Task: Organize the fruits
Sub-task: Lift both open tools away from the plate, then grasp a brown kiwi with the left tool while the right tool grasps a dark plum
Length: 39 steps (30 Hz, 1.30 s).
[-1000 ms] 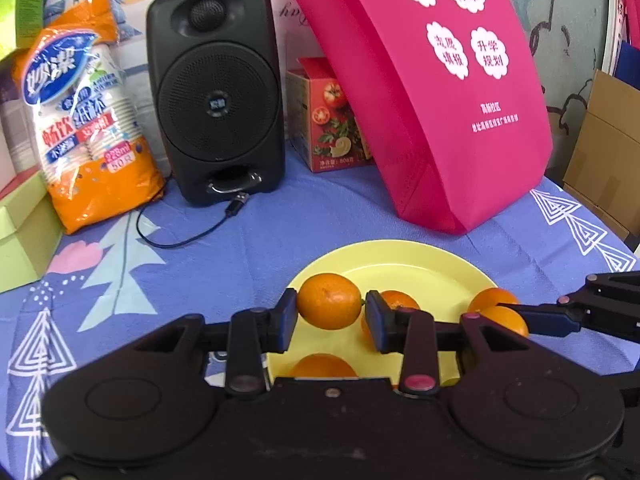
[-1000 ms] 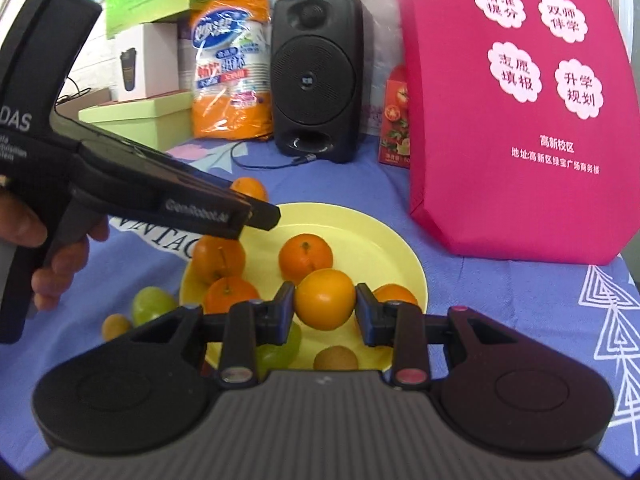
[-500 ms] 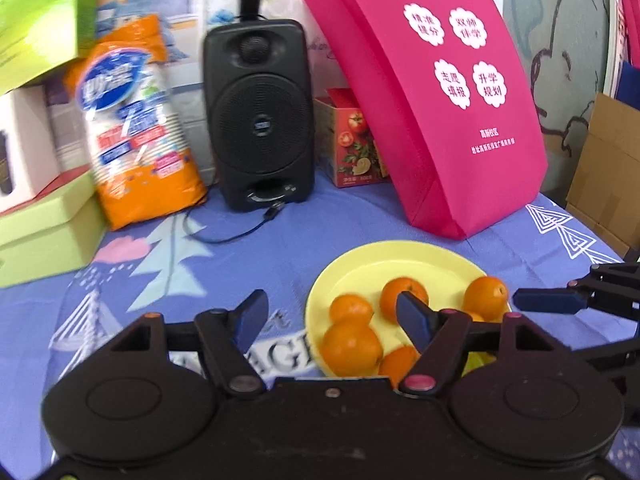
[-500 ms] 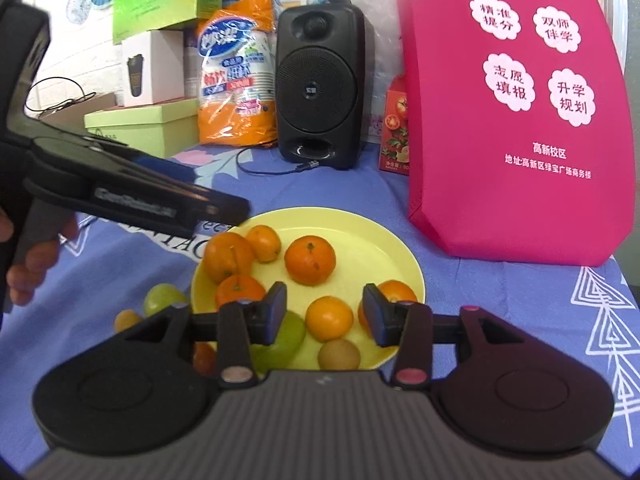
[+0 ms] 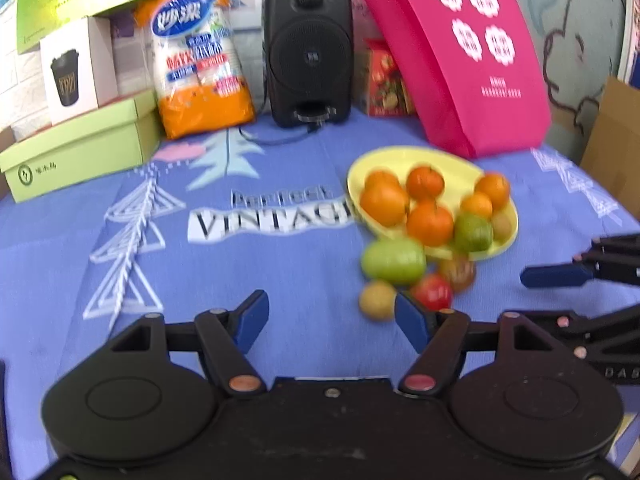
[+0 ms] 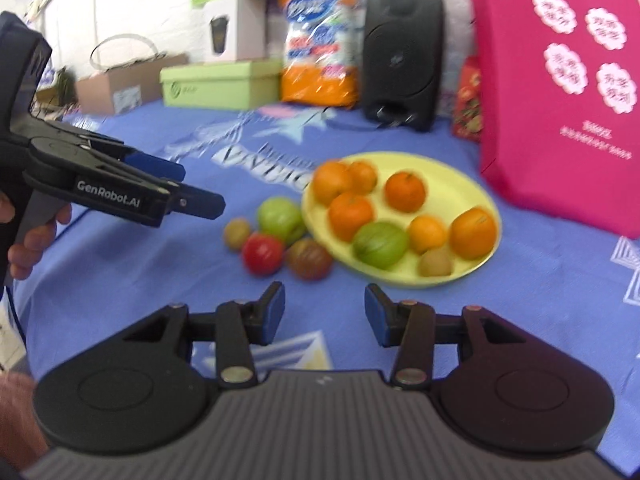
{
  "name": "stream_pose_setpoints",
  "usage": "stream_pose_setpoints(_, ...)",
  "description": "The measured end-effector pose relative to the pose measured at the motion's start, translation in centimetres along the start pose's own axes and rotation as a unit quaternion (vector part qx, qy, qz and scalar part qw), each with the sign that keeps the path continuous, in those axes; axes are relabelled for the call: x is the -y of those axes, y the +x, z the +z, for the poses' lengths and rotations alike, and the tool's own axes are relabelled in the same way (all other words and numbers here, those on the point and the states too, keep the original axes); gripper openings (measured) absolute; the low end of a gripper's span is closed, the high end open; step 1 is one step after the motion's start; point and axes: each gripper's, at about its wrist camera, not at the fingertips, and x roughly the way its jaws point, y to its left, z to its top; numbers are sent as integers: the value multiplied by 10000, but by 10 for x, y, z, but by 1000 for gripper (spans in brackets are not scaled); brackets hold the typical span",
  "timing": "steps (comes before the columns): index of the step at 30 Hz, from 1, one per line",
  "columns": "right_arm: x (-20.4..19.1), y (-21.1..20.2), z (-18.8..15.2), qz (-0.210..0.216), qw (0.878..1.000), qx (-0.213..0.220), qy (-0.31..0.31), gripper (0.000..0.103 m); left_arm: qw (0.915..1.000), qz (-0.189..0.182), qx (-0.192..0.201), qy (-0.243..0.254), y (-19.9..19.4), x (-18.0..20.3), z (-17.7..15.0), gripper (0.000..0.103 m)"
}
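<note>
A yellow plate (image 5: 456, 160) (image 6: 452, 172) on the blue cloth holds several oranges (image 6: 405, 191), a green fruit (image 6: 379, 244) and a small brown fruit (image 6: 435, 261). Beside the plate on the cloth lie a green fruit (image 5: 394, 260) (image 6: 281, 216), a red fruit (image 5: 431, 291) (image 6: 262, 254), a dark reddish fruit (image 6: 309, 258) and a small brown fruit (image 5: 377, 301) (image 6: 237, 233). My left gripper (image 5: 331, 322) is open and empty, pulled back from the loose fruit; it also shows in the right wrist view (image 6: 192, 192). My right gripper (image 6: 324, 318) is open and empty, short of the plate.
A black speaker (image 5: 308, 52) with a cable, an orange bag of cups (image 5: 200, 52), a pink tote bag (image 5: 468, 60), a small red carton (image 5: 384, 80) and green and white boxes (image 5: 80, 152) stand along the back. A cardboard box (image 5: 616, 136) stands at the right.
Both grippers have let go of their oranges onto the plate, opened wide and pulled back and up from it. The loose fruit beside the plate has come into view.
</note>
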Motion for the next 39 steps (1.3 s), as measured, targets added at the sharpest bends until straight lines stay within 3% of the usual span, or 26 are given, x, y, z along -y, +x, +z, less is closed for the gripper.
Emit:
stream_pose_setpoints(6, -8, 14, 1, -158, 9998, -114, -94, 43, 9996, -77, -213, 139, 16, 11, -11, 68)
stream_pose_setpoints(25, -4, 52, 17, -139, 9998, -152, 78, 43, 9998, -132, -49, 117, 43, 3, -1, 67)
stream_pose_setpoints(30, -7, 54, 18, -34, 9999, -133, -70, 42, 9997, -200, 4, 152, 41, 1, -2, 57)
stream_pose_setpoints(35, -9, 56, 21, 79, 9998, -110, -154, 32, 9992, -375, 7, 110, 40, 3, -1, 35)
stream_pose_setpoints(39, -10, 56, 20, 67, 9999, -108, -108, 31, 9990, -428, -16, 120, 39, 4, -1, 31)
